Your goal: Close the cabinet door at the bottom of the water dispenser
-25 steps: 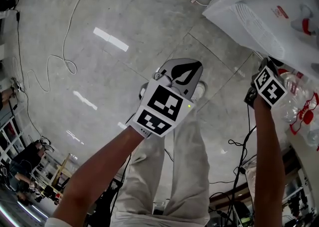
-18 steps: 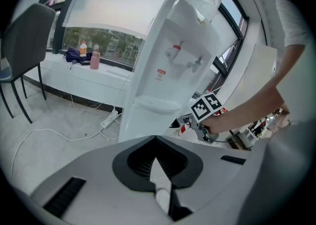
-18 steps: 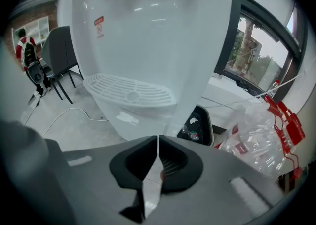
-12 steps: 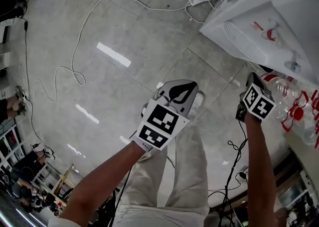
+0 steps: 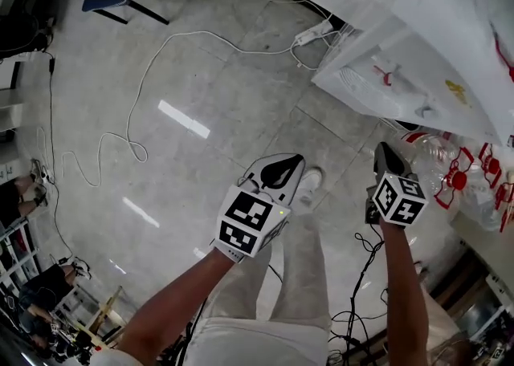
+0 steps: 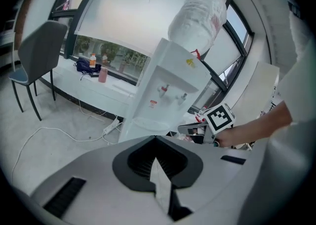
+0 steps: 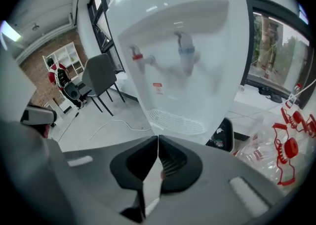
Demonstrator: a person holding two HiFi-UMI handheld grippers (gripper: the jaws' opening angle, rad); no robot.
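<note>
Left gripper [image 6: 155, 139] and right gripper [image 7: 158, 136]: my jaws are pressed together on both, empty, above a glossy grey tiled floor [image 5: 201, 67] crossed by a white cable [image 5: 136, 107]. Clear red-capped bottles [image 5: 462, 184] sit beside the white water dispenser [image 7: 182, 66], ahead at right. I cannot make out its bottom cabinet door.

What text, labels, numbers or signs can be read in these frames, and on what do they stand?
Nothing reads as words.
Red-and-white sticker on the front of the water dispenser: too small and blurred to read.
Yellow mark on its upper front: too small to read.
Square markers: black-and-white patterns, no letters.
</note>
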